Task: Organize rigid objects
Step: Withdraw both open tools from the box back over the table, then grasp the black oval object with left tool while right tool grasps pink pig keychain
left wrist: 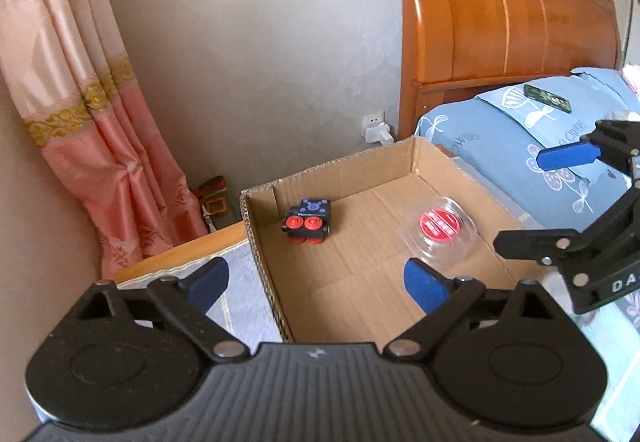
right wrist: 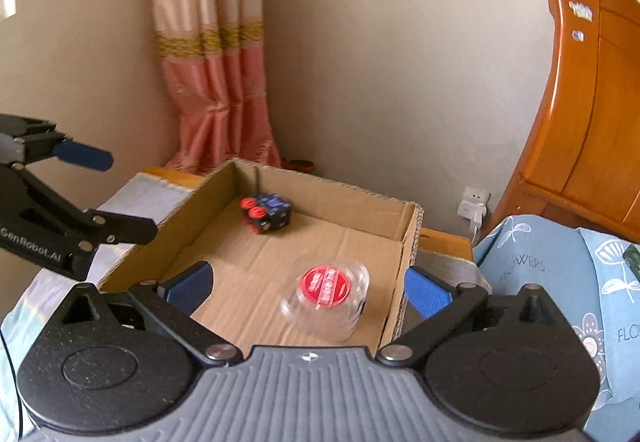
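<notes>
Headboard (left wrist: 508,22) of orange wood stands far right, above a blue flowered pillow (left wrist: 532,146) that carries a small dark green object (left wrist: 547,97). Pink curtain (left wrist: 84,110) hangs in the far left corner. Below the grey wall an open cardboard box (left wrist: 320,170) sits on a cloth-covered surface with a white charger (left wrist: 376,131) plugged in behind it. Left gripper (left wrist: 316,282) hovers over the box's near left wall, its blue pads spread wide with nothing between them. Right gripper (right wrist: 308,286) hovers over the box's near right part, likewise spread wide and empty. Inside the box, a clear jar (right wrist: 326,296) with a red lid lies on the floor near the right side, blurred in the right wrist view, and a black-and-blue toy (left wrist: 307,222) with red wheels rests at the far left corner, well apart from the jar.
</notes>
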### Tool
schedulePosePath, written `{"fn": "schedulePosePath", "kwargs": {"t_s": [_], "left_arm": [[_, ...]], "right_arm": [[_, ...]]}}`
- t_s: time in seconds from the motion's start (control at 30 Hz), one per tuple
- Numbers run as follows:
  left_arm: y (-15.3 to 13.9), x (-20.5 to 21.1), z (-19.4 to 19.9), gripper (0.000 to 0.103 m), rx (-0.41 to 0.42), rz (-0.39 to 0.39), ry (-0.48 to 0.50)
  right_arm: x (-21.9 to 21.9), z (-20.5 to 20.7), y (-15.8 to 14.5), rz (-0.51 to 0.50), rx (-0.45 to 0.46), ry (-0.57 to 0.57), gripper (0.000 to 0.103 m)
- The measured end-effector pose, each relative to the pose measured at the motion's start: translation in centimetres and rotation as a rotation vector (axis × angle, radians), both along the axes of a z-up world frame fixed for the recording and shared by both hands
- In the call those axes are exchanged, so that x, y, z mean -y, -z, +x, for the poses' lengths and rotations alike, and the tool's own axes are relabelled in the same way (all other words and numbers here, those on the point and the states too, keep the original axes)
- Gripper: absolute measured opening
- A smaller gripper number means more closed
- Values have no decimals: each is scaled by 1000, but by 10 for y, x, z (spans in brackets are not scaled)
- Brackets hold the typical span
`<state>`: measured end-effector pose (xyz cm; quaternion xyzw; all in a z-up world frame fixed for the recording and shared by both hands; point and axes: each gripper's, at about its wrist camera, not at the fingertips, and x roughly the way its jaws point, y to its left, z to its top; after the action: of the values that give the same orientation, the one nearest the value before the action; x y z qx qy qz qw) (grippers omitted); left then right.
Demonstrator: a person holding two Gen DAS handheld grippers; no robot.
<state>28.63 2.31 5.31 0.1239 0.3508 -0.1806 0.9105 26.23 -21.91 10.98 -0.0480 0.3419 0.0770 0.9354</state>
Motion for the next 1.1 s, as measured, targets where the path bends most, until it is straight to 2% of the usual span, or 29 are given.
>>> {"fn": "schedulePosePath", "kwargs": {"t_s": [0.2,0.57,0.77,0.93,1.1], "left_arm": [[4,-6,-43,96,30,-2,6],[46,-20,-110,96,38,7,-61],[72,-30,-129,96,17,6,-96],[95,-36,-138,96,-14,37,-135],[111,-46,-142,96,-60,3,-180]], "right_arm": [[-12,-51,0,-11,6,-61,103],[-28,-121,41,-14,-29,-91,103],[-38,-139,61,1,-78,-118,103],[-48,-142,73,16,-111,-124,103],[-54,-143,90,43,-168,-127,103]]}}
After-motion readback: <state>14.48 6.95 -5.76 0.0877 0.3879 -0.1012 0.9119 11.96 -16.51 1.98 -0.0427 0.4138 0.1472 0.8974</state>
